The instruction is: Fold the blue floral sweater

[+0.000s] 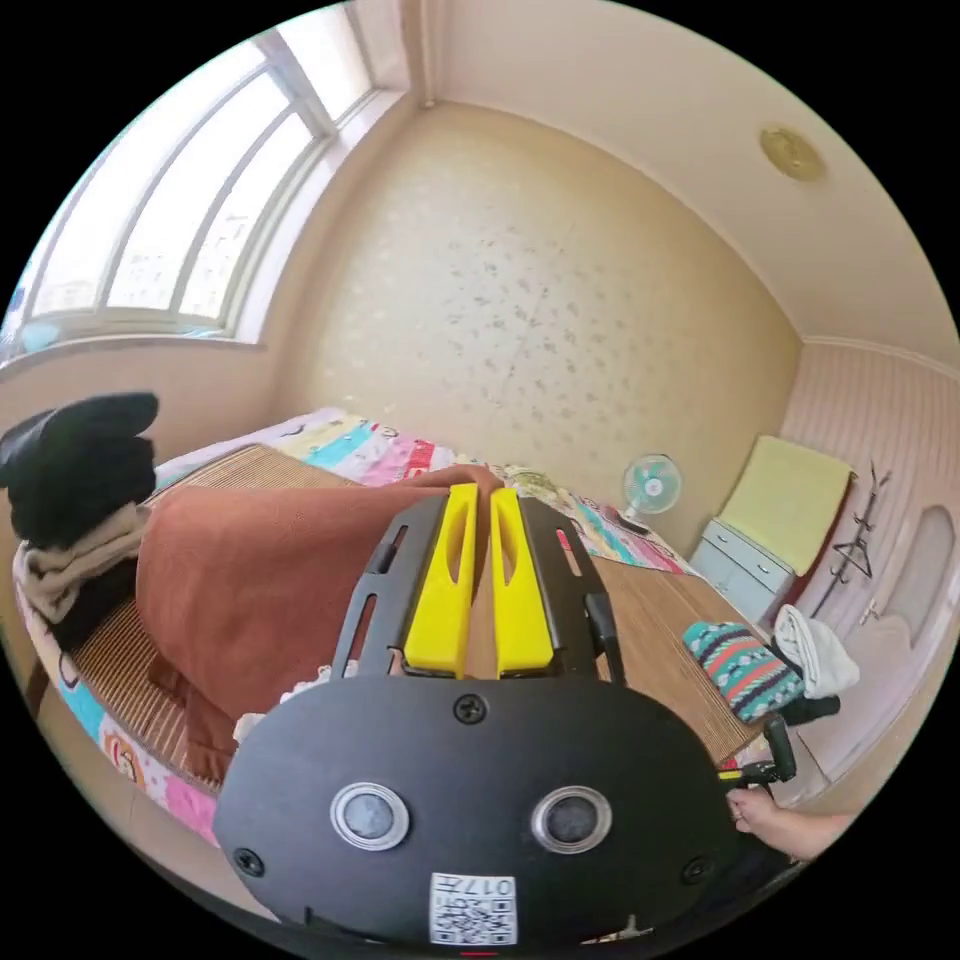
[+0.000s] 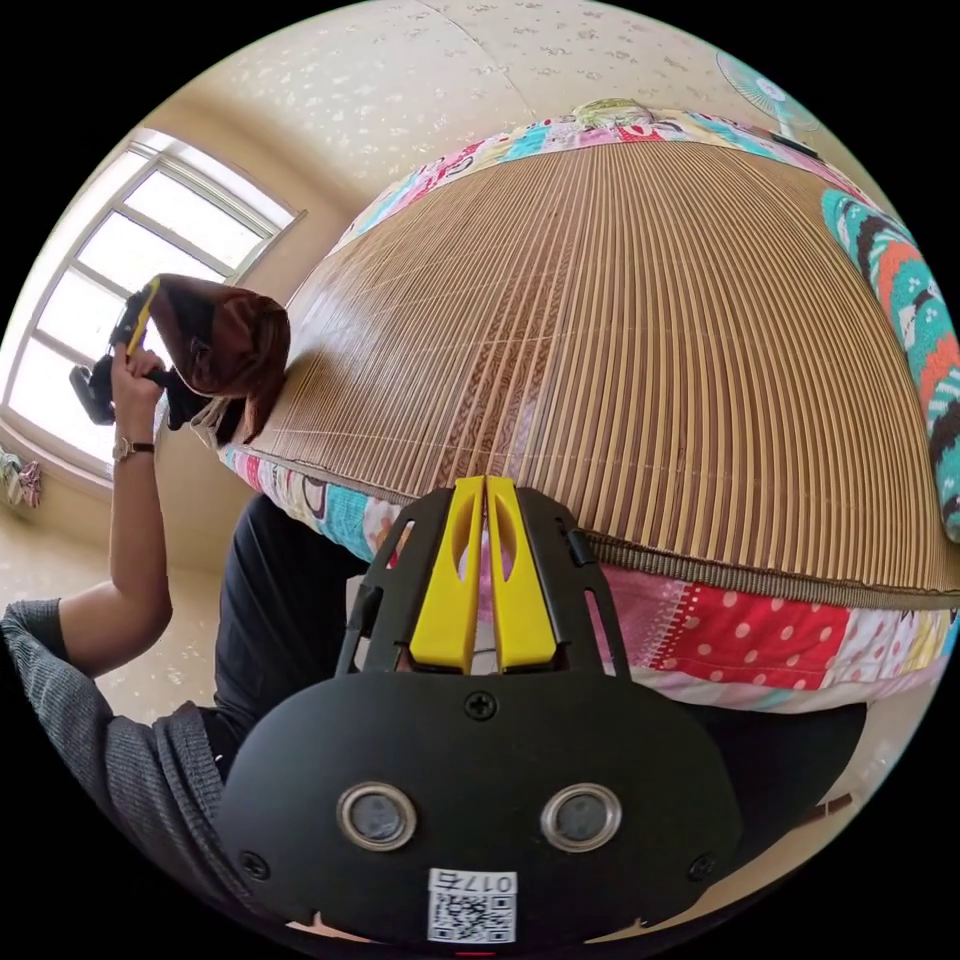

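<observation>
In the left gripper view, the left gripper (image 1: 479, 500) sits at the centre of the frame, its two yellow jaws nearly together with a thin strip of rust-brown cloth (image 1: 270, 580) between them. The cloth hangs from the jaw tips and spreads across the left-centre of the frame, down to a bamboo mat (image 1: 650, 610) covering a bed. A stack of dark and cream folded clothes (image 1: 75, 500) stands at the left edge. At the right, a folded teal patterned knit (image 1: 742, 668) lies on the mat's corner, with a white rolled cloth (image 1: 815, 650) just beside it. A small fan (image 1: 650, 485) stands against the far wall. At the lower right edge, a hand (image 1: 760, 808) holds the right gripper (image 1: 765, 765).

In the right gripper view, the right gripper (image 2: 485, 490) is at lower centre, jaws nearly closed with nothing between them, hanging in front of the mat's near edge (image 2: 700, 570). In the upper left, a raised hand (image 2: 130, 375) holds the left gripper (image 2: 140, 305) with the brown cloth (image 2: 225, 345) bunched beneath it. The teal knit (image 2: 900, 290) curves along the right edge.

No blue floral sweater can be made out with certainty.
</observation>
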